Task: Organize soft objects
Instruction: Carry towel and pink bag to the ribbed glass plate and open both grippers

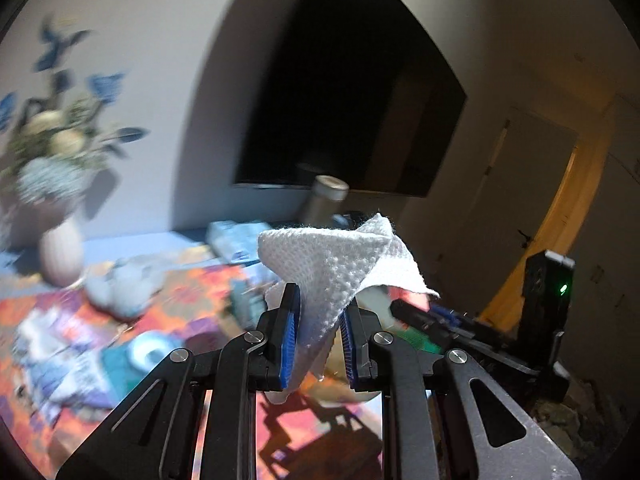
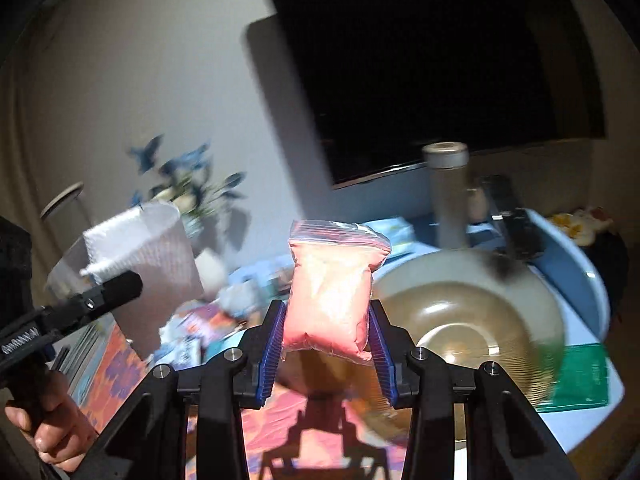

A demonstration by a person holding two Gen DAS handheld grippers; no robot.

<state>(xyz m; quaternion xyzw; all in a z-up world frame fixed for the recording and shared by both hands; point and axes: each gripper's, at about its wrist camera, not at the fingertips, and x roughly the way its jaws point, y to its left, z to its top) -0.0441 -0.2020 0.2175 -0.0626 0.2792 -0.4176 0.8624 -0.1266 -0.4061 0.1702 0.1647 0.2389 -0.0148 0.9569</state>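
Gripping a dimpled white paper towel in left tongs, pink powder bag in right tongs

wrist views side by side, facing shared dark screen

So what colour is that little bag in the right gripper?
Pink bag, clearest in the right wrist view.

Home living room, dim light. Big dark TV on plain wall, vase of flowers beside it, table under a bright patterned cloth cluttered with household stuff, metal flask, wide ceramic bowl. Interior doors and lit hallway to the right.
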